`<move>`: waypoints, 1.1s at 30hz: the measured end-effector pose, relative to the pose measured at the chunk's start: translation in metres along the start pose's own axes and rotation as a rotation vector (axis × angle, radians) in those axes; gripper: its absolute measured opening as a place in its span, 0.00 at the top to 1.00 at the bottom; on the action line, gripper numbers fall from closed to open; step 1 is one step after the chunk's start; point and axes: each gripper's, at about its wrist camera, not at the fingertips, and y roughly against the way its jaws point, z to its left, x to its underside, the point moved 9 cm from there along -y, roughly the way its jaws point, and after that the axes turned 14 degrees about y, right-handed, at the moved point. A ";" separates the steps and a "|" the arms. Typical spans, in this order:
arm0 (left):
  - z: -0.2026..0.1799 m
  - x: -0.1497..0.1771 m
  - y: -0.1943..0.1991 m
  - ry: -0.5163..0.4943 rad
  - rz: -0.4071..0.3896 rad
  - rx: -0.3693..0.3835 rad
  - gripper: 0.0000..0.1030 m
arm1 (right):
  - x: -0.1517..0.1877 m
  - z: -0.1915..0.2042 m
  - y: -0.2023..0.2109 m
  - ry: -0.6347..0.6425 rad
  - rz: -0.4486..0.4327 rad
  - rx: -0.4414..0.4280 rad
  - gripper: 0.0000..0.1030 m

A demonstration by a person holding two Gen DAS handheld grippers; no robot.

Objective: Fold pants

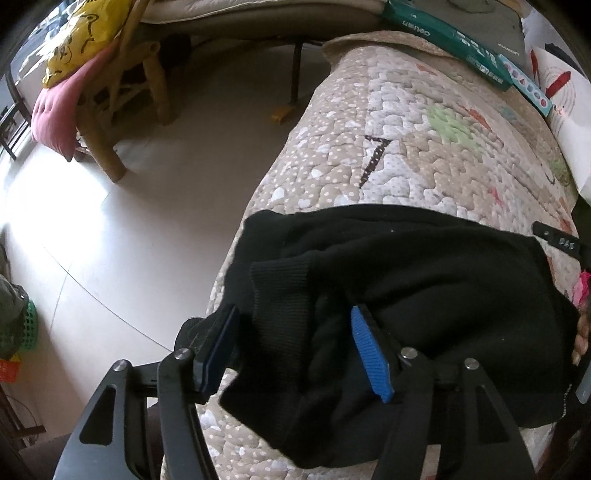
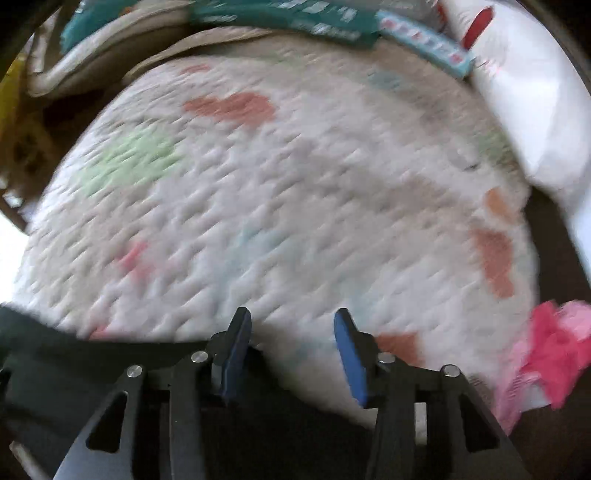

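Note:
The black pants (image 1: 424, 295) lie bunched and folded on a quilted patterned bed cover (image 1: 406, 147). My left gripper (image 1: 291, 314) is open, its blue-padded fingers astride a ribbed cuff of the pants; the fabric lies between the jaws without being pinched. In the blurred right wrist view, my right gripper (image 2: 291, 317) is open and empty above the quilt (image 2: 277, 184). A strip of the black pants (image 2: 55, 354) shows at its lower left, beside the left finger.
A teal box (image 1: 443, 33) and a white pillow (image 2: 517, 110) lie at the far end of the bed. Pink fabric (image 2: 554, 350) sits at the bed's right edge. A wooden chair (image 1: 110, 92) with yellow and pink cloth stands on the pale floor (image 1: 147, 221) to the left.

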 end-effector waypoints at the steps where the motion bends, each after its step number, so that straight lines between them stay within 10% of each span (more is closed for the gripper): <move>1: 0.004 -0.003 0.003 0.024 -0.004 0.013 0.39 | -0.001 -0.006 0.003 -0.016 -0.007 0.010 0.51; 9: 0.103 -0.032 0.039 0.431 -0.172 0.029 0.41 | 0.005 0.013 0.071 -0.012 -0.188 -0.176 0.45; 18: 0.094 0.024 0.020 0.541 -0.025 0.246 0.41 | -0.013 0.183 0.108 0.300 -0.211 -0.566 0.40; 24: 0.058 0.026 0.009 0.519 0.025 0.400 0.41 | -0.036 0.265 0.104 0.508 -0.165 -0.609 0.38; 33: 0.053 0.026 -0.015 0.561 0.060 0.366 0.34 | -0.061 0.330 0.060 0.713 -0.052 -0.557 0.36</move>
